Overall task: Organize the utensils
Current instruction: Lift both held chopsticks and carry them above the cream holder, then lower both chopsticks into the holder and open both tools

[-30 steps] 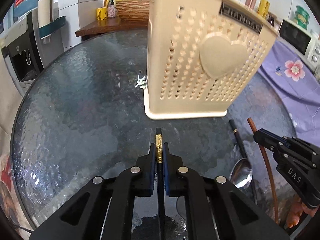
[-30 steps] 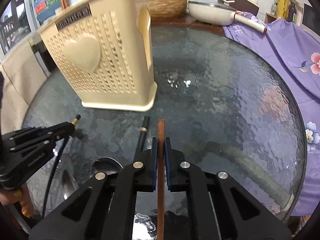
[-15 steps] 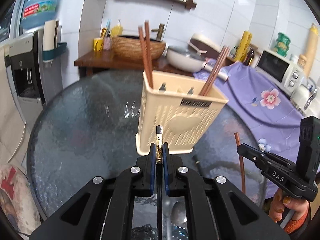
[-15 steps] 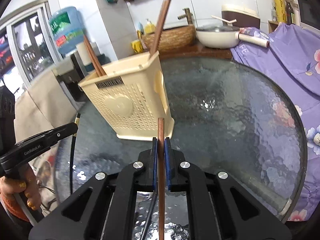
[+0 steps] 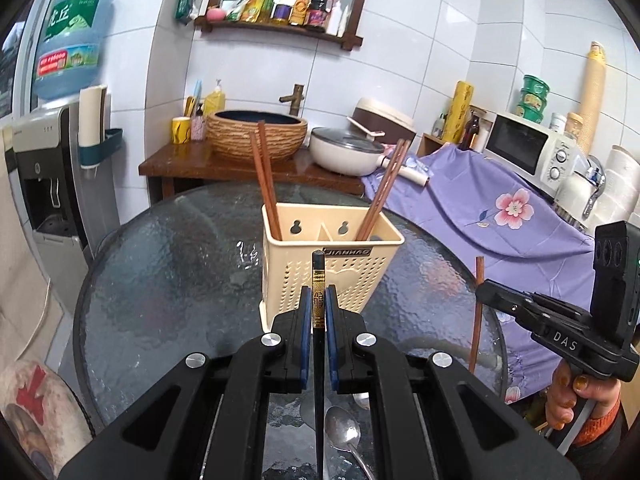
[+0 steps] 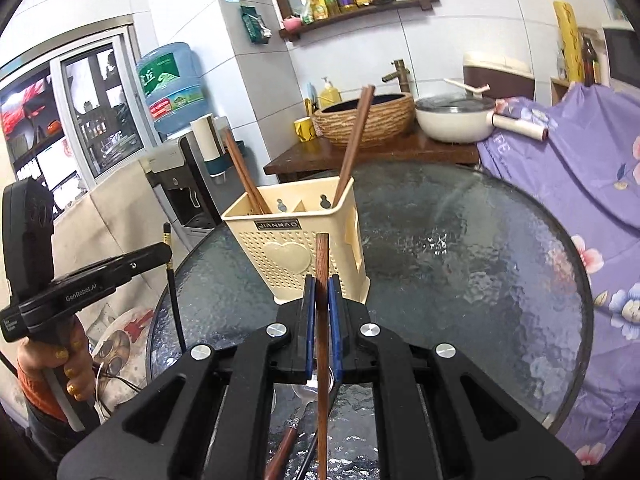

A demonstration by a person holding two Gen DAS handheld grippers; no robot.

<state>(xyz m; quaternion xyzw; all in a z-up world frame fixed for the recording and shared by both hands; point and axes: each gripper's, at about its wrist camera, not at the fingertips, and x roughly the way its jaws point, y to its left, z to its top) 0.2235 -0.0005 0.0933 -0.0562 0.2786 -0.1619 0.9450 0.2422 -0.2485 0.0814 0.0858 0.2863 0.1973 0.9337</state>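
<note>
1. Your left gripper (image 5: pixel 319 309) tilts downward above the table (image 5: pixel 168 300), pads pinching a black chopstick (image 5: pixel 319 280).
2. Your right gripper (image 6: pixel 322 300) tilts down likewise, clamped on a brown chopstick (image 6: pixel 321 264).
3. The holder (image 5: pixel 340 276) stands ahead on the table, brown chopsticks inside.
4. A spoon (image 5: pixel 344 436) lies below your left gripper.

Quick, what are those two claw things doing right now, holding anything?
Left gripper: shut on a black chopstick.
Right gripper: shut on a brown chopstick.
</note>
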